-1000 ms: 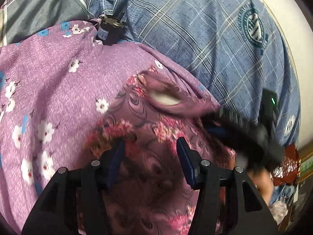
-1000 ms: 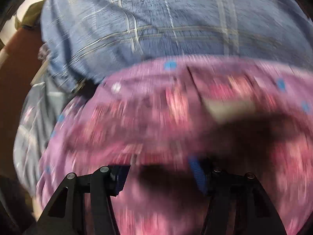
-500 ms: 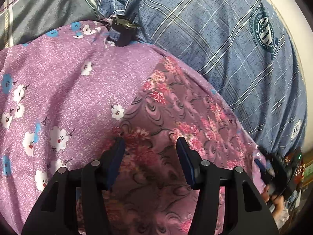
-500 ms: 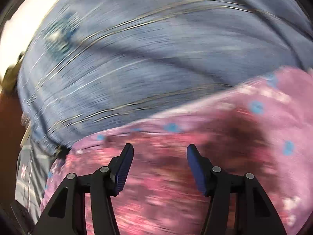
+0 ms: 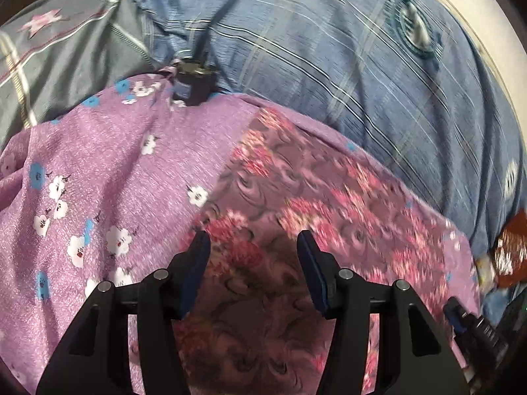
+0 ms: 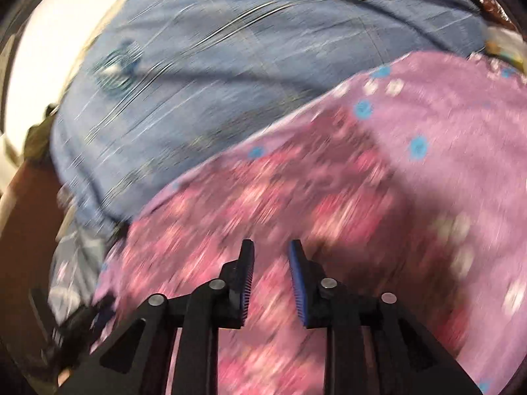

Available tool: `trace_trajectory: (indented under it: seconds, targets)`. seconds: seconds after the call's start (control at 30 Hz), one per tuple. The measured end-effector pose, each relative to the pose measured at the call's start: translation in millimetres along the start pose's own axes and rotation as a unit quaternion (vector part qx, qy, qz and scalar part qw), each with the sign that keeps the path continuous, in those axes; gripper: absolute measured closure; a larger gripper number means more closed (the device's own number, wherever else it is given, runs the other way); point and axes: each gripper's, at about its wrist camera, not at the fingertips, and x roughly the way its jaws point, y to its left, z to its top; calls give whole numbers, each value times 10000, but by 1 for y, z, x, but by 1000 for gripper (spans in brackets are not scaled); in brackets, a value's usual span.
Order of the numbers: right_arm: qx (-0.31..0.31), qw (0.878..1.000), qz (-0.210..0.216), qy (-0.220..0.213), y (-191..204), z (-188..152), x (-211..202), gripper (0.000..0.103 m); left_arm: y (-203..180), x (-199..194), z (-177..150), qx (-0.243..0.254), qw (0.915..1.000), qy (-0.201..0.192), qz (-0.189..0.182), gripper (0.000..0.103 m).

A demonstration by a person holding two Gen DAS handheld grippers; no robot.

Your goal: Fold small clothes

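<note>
The right gripper (image 6: 270,260) has just been narrowing its jaws, with nothing between them. The rose-patterned garment (image 6: 280,204) lies below it, its long axis running from 7 to 1 o'clock. The left gripper (image 5: 252,250), half open and empty, hovers over the garment's near end.

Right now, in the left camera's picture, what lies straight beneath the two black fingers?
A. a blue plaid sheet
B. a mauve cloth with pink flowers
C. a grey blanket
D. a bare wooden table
B: the left gripper hangs open over the mauve cloth with pink flowers, which lies on a lilac cloth with white blossoms; the blue plaid sheet is farther off.
</note>
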Motion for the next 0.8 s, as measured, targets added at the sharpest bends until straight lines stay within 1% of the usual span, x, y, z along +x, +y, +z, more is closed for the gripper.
trace_trajectory:
  seconds: [0.03,0.07,0.1,0.13,0.17,0.2,0.23,0.27,0.3,0.37,0.43,0.47,0.5,0.53,0.57,0.6,0.63,0.67,0.7,0.77,0.8]
  targets:
    - [-12,9999,43,95,5,-12,2,73,0,3,-2,58,9999,100,20,50]
    - [-48,9996,-4,288,7,-28,7,73,1,9,-5,154,9994,283,98,49]
    - [-97,9987,-164,473,8,-40,17,73,2,13,-7,222,9989,398,146,48]
    - [-157,9983,-256,490,8,-48,19,73,4,18,-8,304,9982,497,163,48]
    - [-289,9987,-302,284,14,-54,18,73,7,17,-8,330,9983,468,139,48]
    - [-429,9977,-423,302,20,-55,15,73,10,13,-7,304,9985,446,126,48]
    - [-445,9975,-418,345,25,-55,14,71,15,6,-5,210,9989,419,48,48]
    - [-410,9985,-228,271,28,-55,10,71,22,-2,-3,94,9993,361,-40,48]
    - [-386,9991,-18,168,32,-55,6,71,30,-11,-2,-30,9997,254,-7,47]
    - [-433,9989,197,17,41,-57,2,71,42,-26,1,-250,9996,32,137,47]
    - [-635,9968,481,-45,55,-61,-1,71,55,-39,1,-474,9984,-193,223,47]
    - [-753,9957,548,-26,63,-63,2,71,58,-42,0,-488,9981,-254,290,47]
    - [-883,9944,572,41,70,-68,7,71,61,-43,-5,-435,9977,-275,439,47]
    - [-925,9939,580,133,74,-70,13,71,62,-40,-9,-383,9975,-227,540,47]
    - [-943,9932,569,372,76,-75,25,71,63,-32,-14,-318,9974,-74,645,47]
    - [-935,9927,488,586,76,-79,35,73,63,-18,-18,-252,9967,236,733,47]
    - [-922,9919,307,823,75,-84,48,74,63,-12,-21,-240,9964,328,743,46]
    - [-921,9922,311,782,73,-86,50,74,61,-15,-21,-206,9965,157,801,46]
    - [-937,9927,361,674,73,-84,48,74,58,-19,-21,-146,9962,103,848,46]
    - [-901,9921,426,769,72,-81,45,74,55,-26,-24,-26,9962,-14,867,46]
    - [-798,9927,478,768,69,-79,42,74,56,-32,-29,-41,9951,-108,979,46]
